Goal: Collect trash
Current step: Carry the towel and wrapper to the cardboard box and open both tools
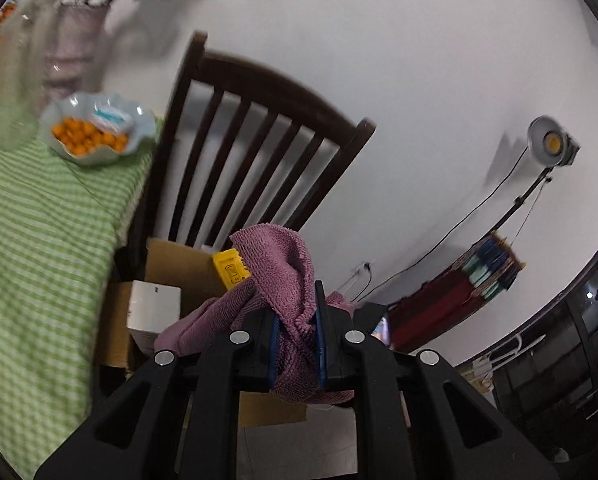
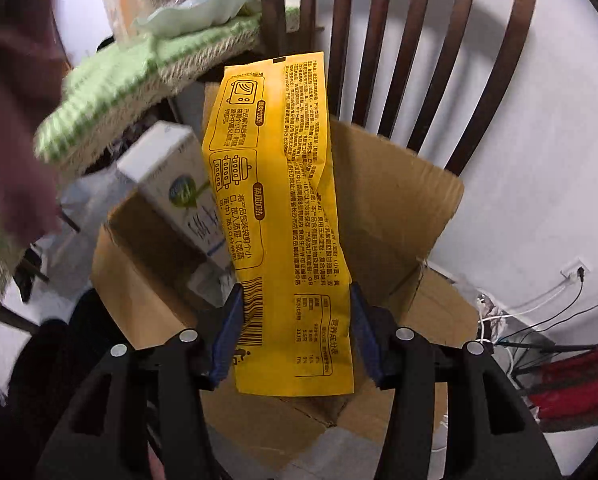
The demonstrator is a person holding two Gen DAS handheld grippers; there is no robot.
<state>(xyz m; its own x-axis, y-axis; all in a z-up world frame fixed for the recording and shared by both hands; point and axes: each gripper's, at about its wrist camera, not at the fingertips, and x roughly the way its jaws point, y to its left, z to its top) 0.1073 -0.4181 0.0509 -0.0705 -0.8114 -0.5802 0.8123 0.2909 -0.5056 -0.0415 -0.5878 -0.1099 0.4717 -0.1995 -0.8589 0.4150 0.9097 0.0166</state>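
Note:
My right gripper (image 2: pixel 295 308) is shut on a long yellow food wrapper (image 2: pixel 283 184), gripped across its width by the blue pads. The wrapper hangs over an open cardboard box (image 2: pixel 395 208) on the floor. A white carton (image 2: pixel 179 184) leans inside the box. My left gripper (image 1: pixel 297 320) is shut on a bunched pink cloth (image 1: pixel 275 264) that folds over its fingers. Beyond the cloth, the left wrist view shows the wrapper's top (image 1: pixel 231 270), the box (image 1: pixel 175 264) and the carton (image 1: pixel 153 308).
A dark wooden chair (image 1: pixel 259 140) stands behind the box against a white wall. A table with a green checked cloth (image 1: pixel 39 240) is on the left, bearing a pale bowl (image 1: pixel 139 120) of orange fruit and a vase (image 1: pixel 75 40). Cables and a lamp stand (image 1: pixel 551 142) are on the right.

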